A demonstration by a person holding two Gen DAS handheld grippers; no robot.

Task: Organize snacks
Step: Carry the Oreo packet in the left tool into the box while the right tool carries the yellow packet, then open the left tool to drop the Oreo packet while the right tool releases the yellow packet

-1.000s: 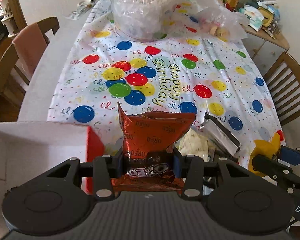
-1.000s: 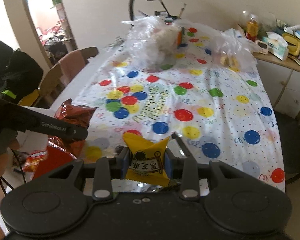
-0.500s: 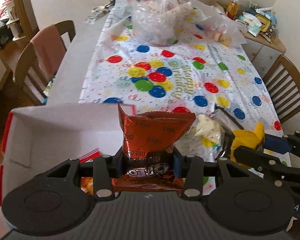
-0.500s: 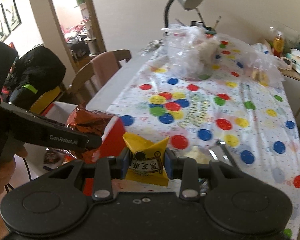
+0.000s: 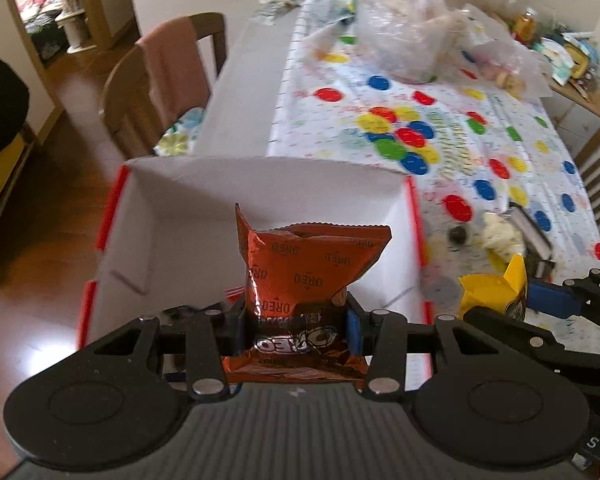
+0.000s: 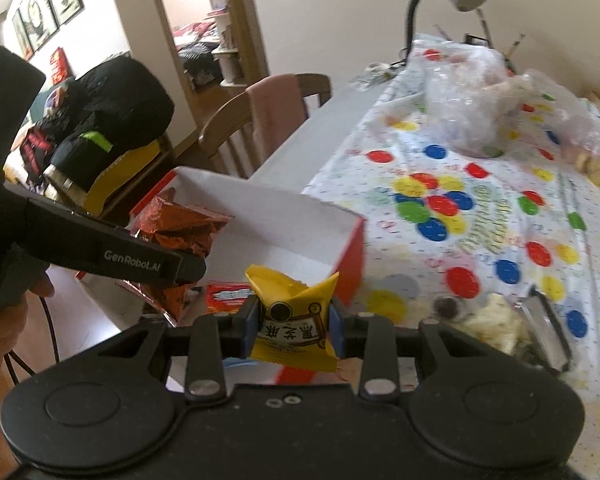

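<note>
Oreo packet is pinched in the closed left gripper, held over the open white box. Yellow snack is clamped in the right gripper, near the box's edge. One red packet is already boxed; both held snacks remain, plus loose pieces on the tablecloth.

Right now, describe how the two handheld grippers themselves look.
Both are matte black plastic with round side discs, silver pivot screws and blue finger pads. The left gripper carries white GenRobot.AI lettering; a thin dark cable hangs below it. The right gripper looks alike.
</note>
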